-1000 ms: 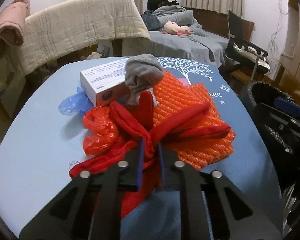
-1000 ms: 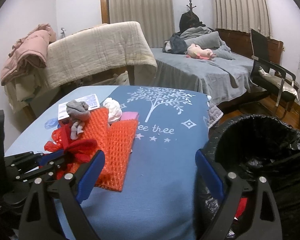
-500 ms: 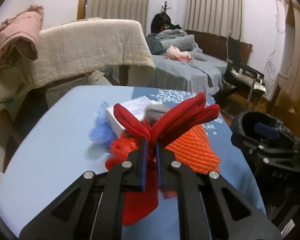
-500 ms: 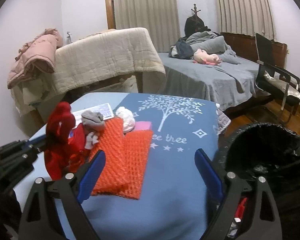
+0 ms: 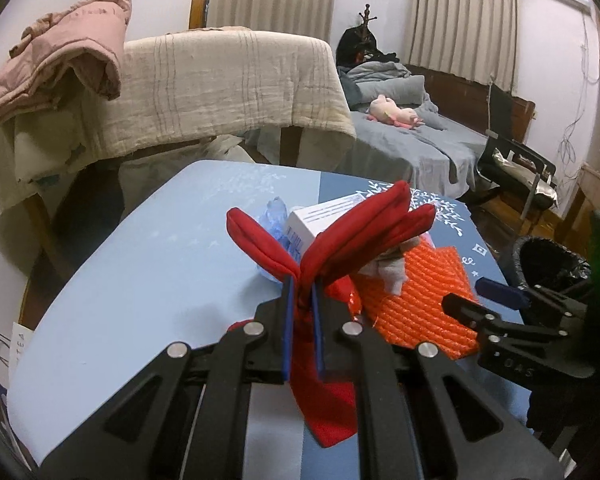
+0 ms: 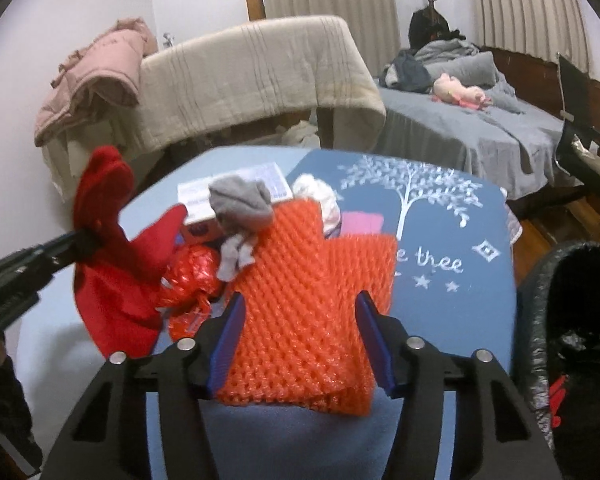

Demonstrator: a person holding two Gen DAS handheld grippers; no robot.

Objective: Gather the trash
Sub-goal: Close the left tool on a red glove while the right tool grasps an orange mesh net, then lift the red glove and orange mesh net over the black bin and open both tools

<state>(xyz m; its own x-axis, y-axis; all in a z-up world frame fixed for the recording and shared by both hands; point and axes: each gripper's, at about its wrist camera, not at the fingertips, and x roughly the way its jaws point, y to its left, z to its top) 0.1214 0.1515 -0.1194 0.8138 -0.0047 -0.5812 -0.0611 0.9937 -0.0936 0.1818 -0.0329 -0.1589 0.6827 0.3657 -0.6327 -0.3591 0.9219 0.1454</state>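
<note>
My left gripper (image 5: 301, 284) is shut on a red cloth (image 5: 340, 240), which hangs clear of the blue table (image 5: 140, 280). The right wrist view shows the same cloth (image 6: 112, 280) at the left, raised above the pile. My right gripper (image 6: 300, 300) is over the near end of an orange foam net (image 6: 312, 272). Its jaws are closing with the net between them, one pad at each edge, and the net still lies flat. A grey sock (image 6: 240, 200), a crumpled red plastic bag (image 6: 192, 272) and a white box (image 6: 236, 188) lie just behind.
A bin lined with a black bag (image 6: 580, 300) stands off the table's right edge. A white wad (image 6: 320, 196) and a pink piece (image 6: 362, 222) lie behind the net, with blue plastic (image 5: 274, 216) beside the box. Beyond are a draped chair, a bed and an office chair.
The left gripper has raised the red cloth off the pile. The right gripper has swung left from the bin to the orange net, and its jaws have narrowed.
</note>
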